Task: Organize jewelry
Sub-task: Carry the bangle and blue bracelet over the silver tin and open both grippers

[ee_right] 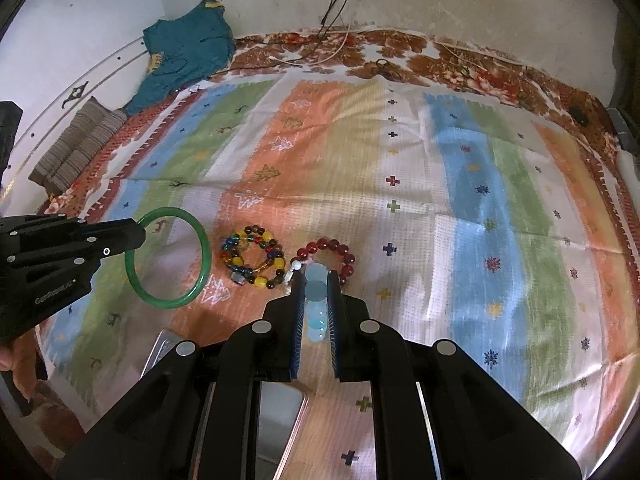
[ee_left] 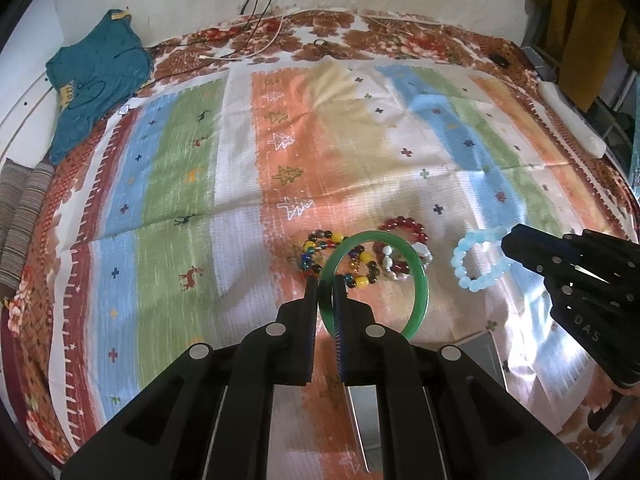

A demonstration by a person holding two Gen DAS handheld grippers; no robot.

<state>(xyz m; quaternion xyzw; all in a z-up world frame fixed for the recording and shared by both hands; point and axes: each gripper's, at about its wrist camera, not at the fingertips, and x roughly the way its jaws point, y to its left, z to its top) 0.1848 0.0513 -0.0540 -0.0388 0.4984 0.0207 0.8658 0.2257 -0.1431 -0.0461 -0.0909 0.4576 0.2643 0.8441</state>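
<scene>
My left gripper (ee_left: pixel 325 280) is shut on a green jade bangle (ee_left: pixel 418 280), which hangs above the striped cloth; the right wrist view shows the same bangle (ee_right: pixel 202 256) sticking out of the left gripper (ee_right: pixel 138 234). My right gripper (ee_right: pixel 316 276) is shut on a pale blue bead bracelet (ee_right: pixel 318 314), seen edge-on between the pads. In the left wrist view that bracelet (ee_left: pixel 464 264) hangs as a ring from the right gripper (ee_left: pixel 506 242). On the cloth lie a multicoloured bead bracelet (ee_right: pixel 252 256) and a red bead bracelet (ee_right: pixel 332 250) with white beads.
A silver tray (ee_right: pixel 280 420) lies on the cloth close under both grippers, its corner (ee_left: pixel 486 354) showing in the left wrist view. A teal garment (ee_right: pixel 188 48) and a folded striped cloth (ee_right: pixel 76 148) sit far left. Cables (ee_right: pixel 320 50) lie along the back wall.
</scene>
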